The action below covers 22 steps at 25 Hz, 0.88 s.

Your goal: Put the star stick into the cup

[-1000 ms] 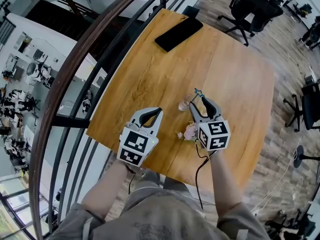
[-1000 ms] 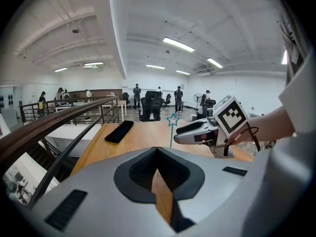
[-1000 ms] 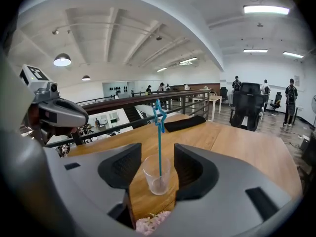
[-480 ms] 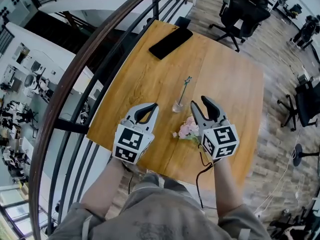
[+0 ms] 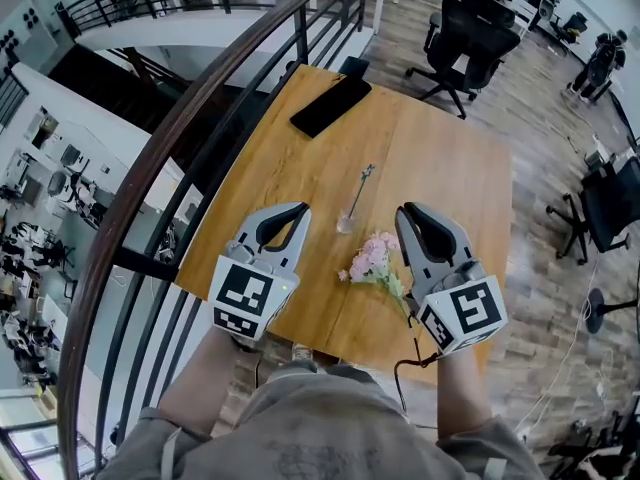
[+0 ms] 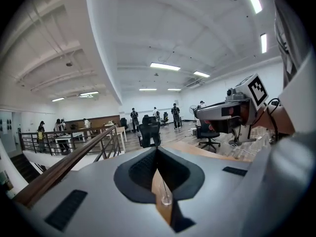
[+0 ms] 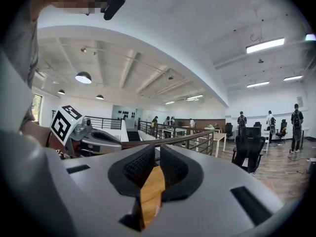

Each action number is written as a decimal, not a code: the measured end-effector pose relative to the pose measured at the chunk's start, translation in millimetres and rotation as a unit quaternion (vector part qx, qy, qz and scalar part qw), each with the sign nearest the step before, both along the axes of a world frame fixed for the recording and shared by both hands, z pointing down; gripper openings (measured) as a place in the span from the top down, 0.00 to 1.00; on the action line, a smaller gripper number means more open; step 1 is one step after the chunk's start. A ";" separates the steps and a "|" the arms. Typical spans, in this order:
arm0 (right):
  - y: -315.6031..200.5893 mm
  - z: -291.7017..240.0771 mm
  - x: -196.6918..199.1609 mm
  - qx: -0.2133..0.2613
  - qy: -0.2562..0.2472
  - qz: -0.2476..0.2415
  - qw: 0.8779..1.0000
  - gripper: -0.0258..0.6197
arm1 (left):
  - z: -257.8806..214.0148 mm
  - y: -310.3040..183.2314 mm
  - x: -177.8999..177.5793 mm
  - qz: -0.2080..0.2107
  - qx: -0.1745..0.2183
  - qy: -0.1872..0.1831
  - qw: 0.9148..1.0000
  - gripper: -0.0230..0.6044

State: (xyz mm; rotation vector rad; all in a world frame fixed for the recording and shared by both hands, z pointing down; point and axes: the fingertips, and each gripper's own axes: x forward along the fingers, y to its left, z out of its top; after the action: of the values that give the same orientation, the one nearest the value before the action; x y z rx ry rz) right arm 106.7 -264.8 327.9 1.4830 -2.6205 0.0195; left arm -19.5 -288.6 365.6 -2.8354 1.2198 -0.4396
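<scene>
Head view, status: looks done. The thin star-topped stick (image 5: 360, 190) stands tilted in the small clear glass cup (image 5: 346, 225), foot inside and star above the rim. I judge only pulling the grippers away is left.
Head view, cup: stands on the light wooden table (image 5: 450, 168), touched by no gripper.
Head view, left gripper (image 5: 298, 210): near-left of the cup, apart from it, jaws together, empty.
Head view, right gripper (image 5: 406, 212): near-right of the cup, apart from it, holding nothing.
Head view, pink flower sprig (image 5: 367, 259): lies flat just beside the cup, on its near-right side.
Head view, flat black phone (image 5: 330, 106): well beyond the cup, at the far table edge.
Head view, count: 1 stick, 1 cup, 1 sprig, 1 phone, 2 grippers.
Left gripper view, jaws: pads meet at the tip and clamp nothing. The cup (image 6: 166, 199) with the stick (image 6: 163, 184) shows on the table through the wedge below the tips, beyond the jaws and not between them.
Left gripper view, count: 1 cup, 1 stick, 1 other gripper, up right of the cup.
Right gripper view, jaws: closing, with a thin slit between the pads. Nothing sits in it and only table wood (image 7: 150, 191) shows below.
Right gripper view, count: 0 cups, 0 sticks, 1 other gripper at left.
</scene>
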 end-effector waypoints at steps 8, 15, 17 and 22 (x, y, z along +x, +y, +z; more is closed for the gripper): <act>44.3 -27.1 -2.9 0.010 0.001 -0.011 1.000 0.90 | -33.0 28.2 -5.9 0.008 0.032 0.004 0.999 0.94; 73.2 -10.8 -10.4 -0.015 0.011 -0.035 0.999 0.91 | -29.6 47.7 -14.4 0.001 0.022 0.013 1.000 0.94; 75.9 -0.5 -12.4 -0.029 0.009 -0.038 0.999 0.91 | -24.0 51.3 -15.7 -0.001 0.014 0.014 1.000 0.94; 81.3 13.4 -19.6 -0.048 0.009 -0.048 0.998 0.91 | -18.4 58.2 -9.2 0.008 0.007 0.008 1.000 0.94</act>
State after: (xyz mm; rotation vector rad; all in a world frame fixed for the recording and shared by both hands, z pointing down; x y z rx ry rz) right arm 87.1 -183.5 341.3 1.3189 -2.6339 0.1219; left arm -28.7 -230.3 347.2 -2.8398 1.1981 -0.4052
